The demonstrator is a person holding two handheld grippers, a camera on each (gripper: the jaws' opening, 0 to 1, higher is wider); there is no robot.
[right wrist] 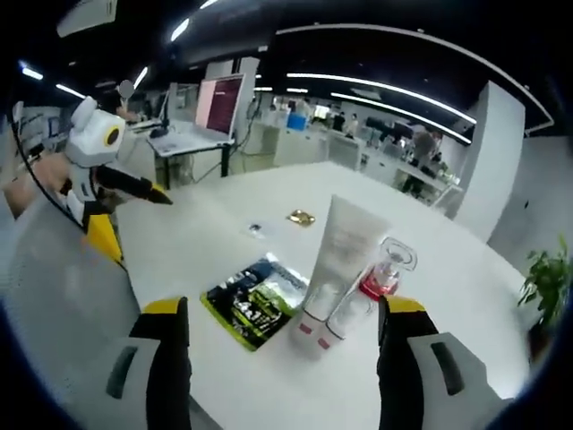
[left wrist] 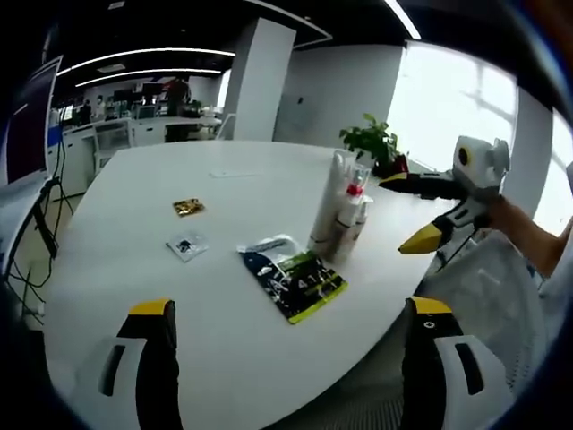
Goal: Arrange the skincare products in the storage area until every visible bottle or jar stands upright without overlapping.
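Left gripper (left wrist: 286, 313) fingers spread wide; right gripper (right wrist: 282, 309) likewise, holding nothing.

We see a tall white tube (right wrist: 345, 251) and a red-collared clear-capped bottle (right wrist: 380, 273) standing upright, touching, on the white surface (right wrist: 269, 376).

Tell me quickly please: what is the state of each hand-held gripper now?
Left hand-held gripper: open, holding nothing, above the white table.
Right hand-held gripper: open, holding nothing, jaws either side of the upright tubes.
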